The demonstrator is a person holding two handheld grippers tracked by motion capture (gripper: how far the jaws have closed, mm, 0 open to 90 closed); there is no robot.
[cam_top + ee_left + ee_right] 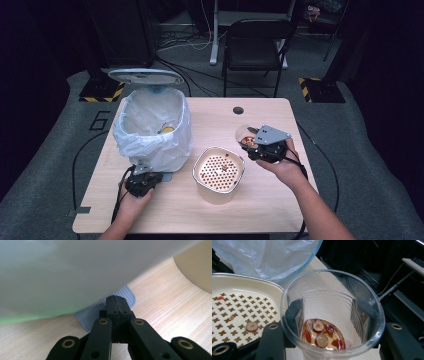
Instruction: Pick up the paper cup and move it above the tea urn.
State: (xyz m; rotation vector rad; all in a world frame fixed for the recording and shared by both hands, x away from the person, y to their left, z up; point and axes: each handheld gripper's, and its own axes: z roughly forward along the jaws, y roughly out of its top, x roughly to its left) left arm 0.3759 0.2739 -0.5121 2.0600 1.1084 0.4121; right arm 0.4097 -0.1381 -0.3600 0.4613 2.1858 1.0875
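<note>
A clear plastic cup (332,300) sits between my right gripper's (329,312) jaws, which press on its sides. Fruit slices and red bits (322,336) lie in a little liquid at its bottom. In the high view the right gripper (248,141) holds the cup (245,132) above the table, right of a cream container with a perforated strainer top (219,170). One slice (251,326) lies on the strainer (237,307). My left gripper (115,300) is shut, its tips resting on the grey ribbed pedal (86,318) of the bin (152,127).
The bin has a white bag liner (269,255) and its lid (146,76) stands up behind it. A cable hole (238,110) marks the table's far side. A black chair (255,45) stands beyond the table. The cream container (195,267) is close to the left gripper.
</note>
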